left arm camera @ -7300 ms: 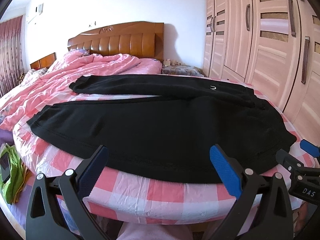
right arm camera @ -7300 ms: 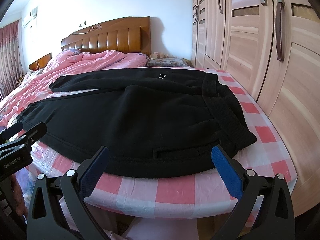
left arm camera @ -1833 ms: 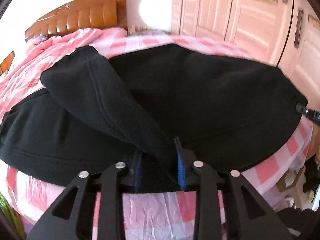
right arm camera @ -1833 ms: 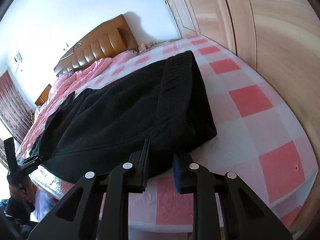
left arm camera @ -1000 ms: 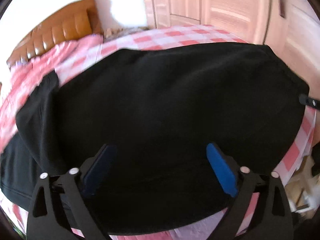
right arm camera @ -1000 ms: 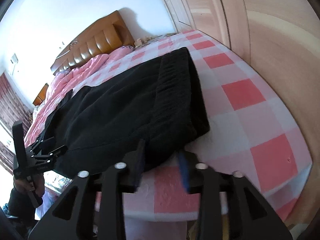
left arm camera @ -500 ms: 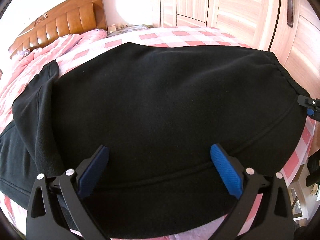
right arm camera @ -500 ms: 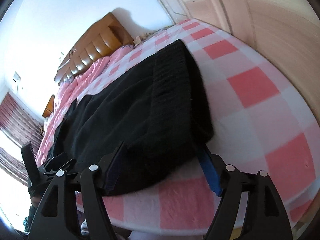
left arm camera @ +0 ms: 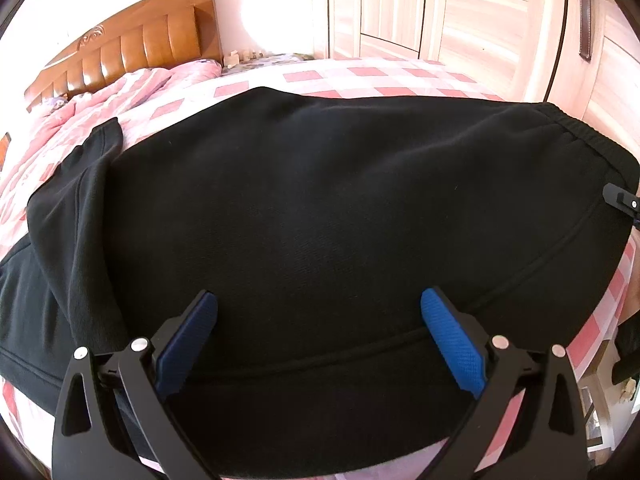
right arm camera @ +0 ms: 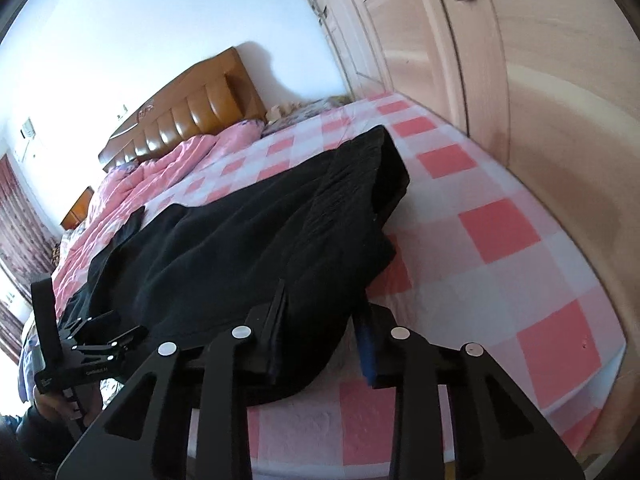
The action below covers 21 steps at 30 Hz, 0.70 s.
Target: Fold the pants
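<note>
The black pants (left arm camera: 320, 216) lie folded leg over leg on the pink checked bed, waistband to the right. My left gripper (left arm camera: 318, 312) is open and empty, hovering over the near edge of the pants. In the right wrist view the pants (right arm camera: 256, 240) run from the waistband corner toward the far left. My right gripper (right arm camera: 320, 312) has its jaws closed in on the near waistband corner, with the black cloth between the fingers. The left gripper also shows in the right wrist view (right arm camera: 100, 340) at the far left.
The pink checked bedsheet (right arm camera: 480, 248) has bare room to the right of the pants. A pink quilt (left arm camera: 80, 116) and the wooden headboard (left arm camera: 152, 48) lie at the far end. Wardrobe doors (left arm camera: 480, 20) stand close along the right side.
My left gripper let go of the pant leg after laying it over and now is open. My right gripper opened, then narrowed on the waistband corner.
</note>
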{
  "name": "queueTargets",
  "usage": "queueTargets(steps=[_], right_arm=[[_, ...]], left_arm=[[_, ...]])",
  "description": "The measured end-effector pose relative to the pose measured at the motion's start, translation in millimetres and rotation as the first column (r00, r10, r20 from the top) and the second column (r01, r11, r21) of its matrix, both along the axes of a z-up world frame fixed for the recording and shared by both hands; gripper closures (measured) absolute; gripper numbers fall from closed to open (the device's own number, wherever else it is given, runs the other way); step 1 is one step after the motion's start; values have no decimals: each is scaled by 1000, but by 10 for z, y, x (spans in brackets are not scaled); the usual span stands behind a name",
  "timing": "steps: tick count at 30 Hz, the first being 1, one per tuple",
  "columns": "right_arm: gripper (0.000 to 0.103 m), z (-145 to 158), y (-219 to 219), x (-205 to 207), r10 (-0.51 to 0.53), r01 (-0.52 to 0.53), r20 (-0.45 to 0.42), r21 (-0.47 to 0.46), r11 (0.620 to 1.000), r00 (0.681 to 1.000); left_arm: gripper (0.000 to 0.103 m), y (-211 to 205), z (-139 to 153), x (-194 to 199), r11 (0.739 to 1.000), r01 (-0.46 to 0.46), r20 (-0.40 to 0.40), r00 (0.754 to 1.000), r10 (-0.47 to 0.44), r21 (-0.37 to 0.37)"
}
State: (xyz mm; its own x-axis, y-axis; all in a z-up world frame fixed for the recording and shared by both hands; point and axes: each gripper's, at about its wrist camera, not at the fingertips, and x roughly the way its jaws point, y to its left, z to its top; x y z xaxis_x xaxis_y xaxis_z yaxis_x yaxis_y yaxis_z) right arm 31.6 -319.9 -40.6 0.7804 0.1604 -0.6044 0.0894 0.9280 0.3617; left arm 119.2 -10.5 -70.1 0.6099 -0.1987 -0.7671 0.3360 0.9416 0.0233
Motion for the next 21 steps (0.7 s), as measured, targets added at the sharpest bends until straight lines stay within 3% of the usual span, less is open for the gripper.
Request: queueTargets(steps=[7, 11, 14, 16, 18, 21], right_arm=[[75, 210, -212, -256, -92, 94, 35, -64, 994, 995], [71, 84, -426, -176, -74, 70, -52, -70, 995, 996], [53, -14, -449, -176, -92, 84, -106, -75, 994, 990], [24, 24, -435, -243, -105, 95, -99, -100, 990, 990], [20, 144, -378, -369, -120, 111, -52, -151, 982, 991], [19, 356, -192, -476, -162, 158, 13, -301, 940, 987]], left_arm=[[2, -343, 10, -104, 993, 120, 0, 993, -120, -7], [1, -535, -16, -113, 990, 143, 30, 989, -143, 4], [1, -517, -32, -91, 990, 140, 32, 990, -140, -11], [1, -508, -31, -96, 990, 138, 34, 990, -138, -7], [1, -512, -26, -100, 991, 134, 36, 990, -133, -7], [1, -522, -5, -122, 993, 120, 39, 992, -120, -2]])
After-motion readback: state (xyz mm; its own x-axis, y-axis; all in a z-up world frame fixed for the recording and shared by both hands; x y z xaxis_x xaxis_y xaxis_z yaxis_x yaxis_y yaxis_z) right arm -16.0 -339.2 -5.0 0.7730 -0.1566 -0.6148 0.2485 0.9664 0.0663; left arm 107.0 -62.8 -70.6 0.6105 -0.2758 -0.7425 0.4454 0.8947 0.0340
